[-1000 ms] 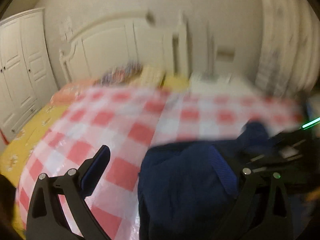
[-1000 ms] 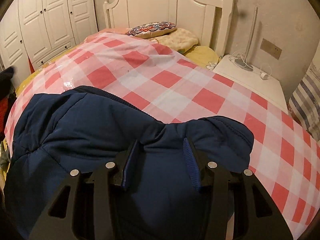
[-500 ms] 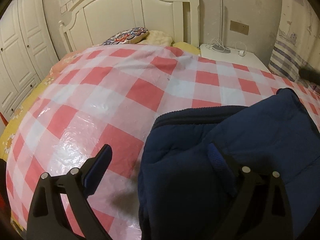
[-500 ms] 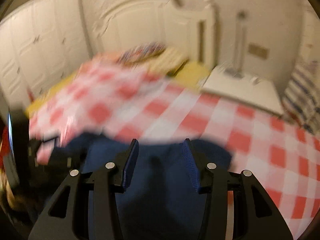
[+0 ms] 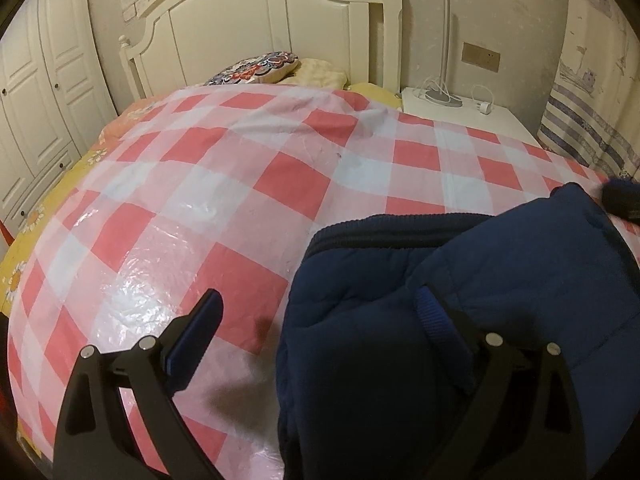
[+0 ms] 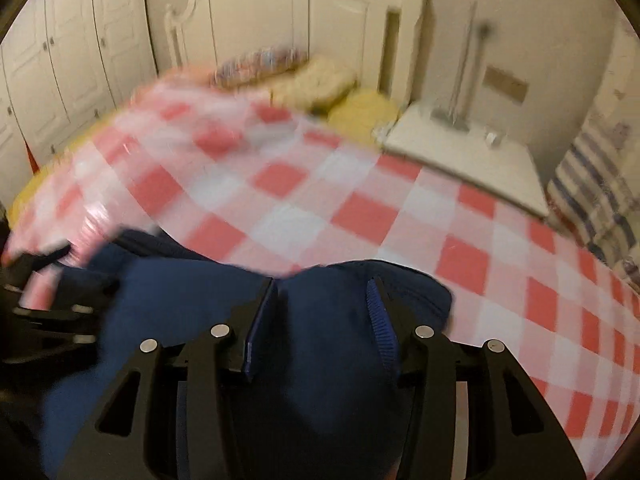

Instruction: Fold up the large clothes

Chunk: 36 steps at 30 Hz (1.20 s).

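A padded navy jacket (image 5: pixel 480 280) lies bunched on the near right part of a bed under a pink-and-white checked plastic cover (image 5: pixel 240 184). My left gripper (image 5: pixel 316 300) stands wide open low over the jacket's left edge: its left finger is above the cover and its right finger rests on the fabric. In the blurred right wrist view my right gripper (image 6: pixel 324 292) is shut on a thick fold of the jacket (image 6: pixel 180 300) near its far edge. The left gripper shows there as a dark blur at the left edge (image 6: pixel 40 280).
A white headboard (image 5: pixel 280 20) and pillows (image 5: pixel 260 68) stand at the far end of the bed. A white nightstand (image 5: pixel 460 116) with a lamp base and cables is at the back right. White wardrobe doors (image 5: pixel 40 80) line the left, and striped fabric (image 5: pixel 580 132) hangs on the right.
The left gripper dropped towards the jacket's edge a second ago and has held still since. The right gripper has risen with the jacket's fold in it, and its view has blurred.
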{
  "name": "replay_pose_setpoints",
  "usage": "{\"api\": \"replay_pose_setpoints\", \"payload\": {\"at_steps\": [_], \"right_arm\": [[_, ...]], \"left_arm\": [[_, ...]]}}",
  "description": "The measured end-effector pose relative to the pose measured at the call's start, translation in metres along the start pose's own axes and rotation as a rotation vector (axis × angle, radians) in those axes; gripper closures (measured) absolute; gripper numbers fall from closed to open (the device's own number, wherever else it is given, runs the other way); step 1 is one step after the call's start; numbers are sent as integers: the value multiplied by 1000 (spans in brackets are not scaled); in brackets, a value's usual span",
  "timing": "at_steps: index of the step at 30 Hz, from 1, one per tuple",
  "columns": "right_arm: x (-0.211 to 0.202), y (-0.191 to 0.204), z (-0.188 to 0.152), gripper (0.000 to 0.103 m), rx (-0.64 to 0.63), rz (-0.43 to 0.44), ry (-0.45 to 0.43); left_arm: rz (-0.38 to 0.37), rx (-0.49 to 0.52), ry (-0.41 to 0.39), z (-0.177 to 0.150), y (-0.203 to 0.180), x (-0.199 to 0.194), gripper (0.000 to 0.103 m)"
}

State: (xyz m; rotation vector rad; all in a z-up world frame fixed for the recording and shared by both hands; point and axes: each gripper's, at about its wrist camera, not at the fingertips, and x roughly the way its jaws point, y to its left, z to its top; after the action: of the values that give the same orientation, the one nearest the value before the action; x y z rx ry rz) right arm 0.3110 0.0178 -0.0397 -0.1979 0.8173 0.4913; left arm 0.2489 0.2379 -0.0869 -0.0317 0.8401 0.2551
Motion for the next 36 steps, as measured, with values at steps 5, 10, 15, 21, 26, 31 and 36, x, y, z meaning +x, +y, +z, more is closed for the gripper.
{"api": "replay_pose_setpoints", "payload": {"at_steps": [5,10,15,21,26,31,36], "right_arm": [[-27,40,-39,57,-118,72,15],[-12,44,-56,56,-124,45,0],[-49,31,-68,26,-12,88,-30],[-102,-8,-125,4,162,221,-20],[-95,-20,-165,4,268,425,62],[-63,-6,-178,4,338,624,126],[-80,0,-178,24,279,587,28]], "left_arm": [[3,1,6,0,1,2,5],[-19,-7,18,0,5,3,3],[-198,-107,29,-18,49,-30,4],[-424,-32,91,-70,79,-68,2],[-589,-148,155,-107,91,-55,2],[-668,-151,224,-103,85,-41,2],[-733,-92,202,-91,68,-58,54]]}}
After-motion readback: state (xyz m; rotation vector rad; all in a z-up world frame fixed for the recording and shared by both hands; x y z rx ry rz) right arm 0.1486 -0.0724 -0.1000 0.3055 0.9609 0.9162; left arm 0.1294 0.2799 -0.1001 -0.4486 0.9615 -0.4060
